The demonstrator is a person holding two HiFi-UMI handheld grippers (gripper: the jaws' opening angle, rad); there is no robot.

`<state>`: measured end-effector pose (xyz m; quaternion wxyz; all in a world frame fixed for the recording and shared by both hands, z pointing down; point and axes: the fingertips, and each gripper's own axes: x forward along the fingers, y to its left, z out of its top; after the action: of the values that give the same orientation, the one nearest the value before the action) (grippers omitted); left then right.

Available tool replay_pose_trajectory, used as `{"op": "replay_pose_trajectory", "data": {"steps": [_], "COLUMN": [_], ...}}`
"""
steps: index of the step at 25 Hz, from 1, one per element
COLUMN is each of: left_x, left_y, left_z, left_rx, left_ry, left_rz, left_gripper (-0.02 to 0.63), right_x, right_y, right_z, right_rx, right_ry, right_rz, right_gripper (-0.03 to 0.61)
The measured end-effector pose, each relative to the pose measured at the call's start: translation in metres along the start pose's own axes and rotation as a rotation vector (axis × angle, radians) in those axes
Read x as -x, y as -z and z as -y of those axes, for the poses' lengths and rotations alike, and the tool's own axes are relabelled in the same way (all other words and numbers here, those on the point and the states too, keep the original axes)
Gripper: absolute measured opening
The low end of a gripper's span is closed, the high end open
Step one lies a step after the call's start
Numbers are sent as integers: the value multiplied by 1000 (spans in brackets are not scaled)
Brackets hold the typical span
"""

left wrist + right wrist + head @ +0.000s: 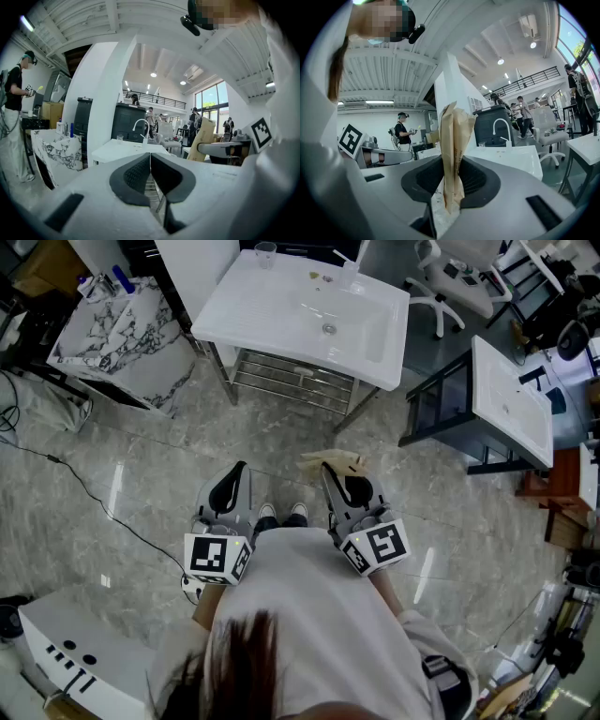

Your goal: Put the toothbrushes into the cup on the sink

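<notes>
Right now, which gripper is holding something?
The right gripper, shut on a brown paper packet; the left gripper has its jaws closed on nothing.

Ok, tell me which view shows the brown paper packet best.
The right gripper view: the brown paper packet stands upright, clamped between the right gripper's jaws. The head view shows only its tan end; the left gripper view shows it small, side-on.
</notes>
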<state>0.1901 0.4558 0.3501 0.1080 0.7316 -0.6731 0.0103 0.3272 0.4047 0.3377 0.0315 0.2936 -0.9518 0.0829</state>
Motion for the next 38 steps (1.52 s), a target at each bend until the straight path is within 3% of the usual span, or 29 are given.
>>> {"op": "replay_pose_trajectory", "data": {"steps": [21,32,38], "left_x": [-3,4,6], "left_y": [0,10,17], "left_z": [23,36,42], "left_rx": [0,18,18], "left_ry": [-2,-68,-58], "left_rz": [5,26,8], "left_gripper": [15,15,15], "right_x": [17,33,41], "right_y": [-7,1,9], "right_z": [6,14,21], "right_rx": [48,66,49], "right_ry": [-47,-99,-87], "right_rz": [19,6,-20], "right_gripper": [98,98,98]}}
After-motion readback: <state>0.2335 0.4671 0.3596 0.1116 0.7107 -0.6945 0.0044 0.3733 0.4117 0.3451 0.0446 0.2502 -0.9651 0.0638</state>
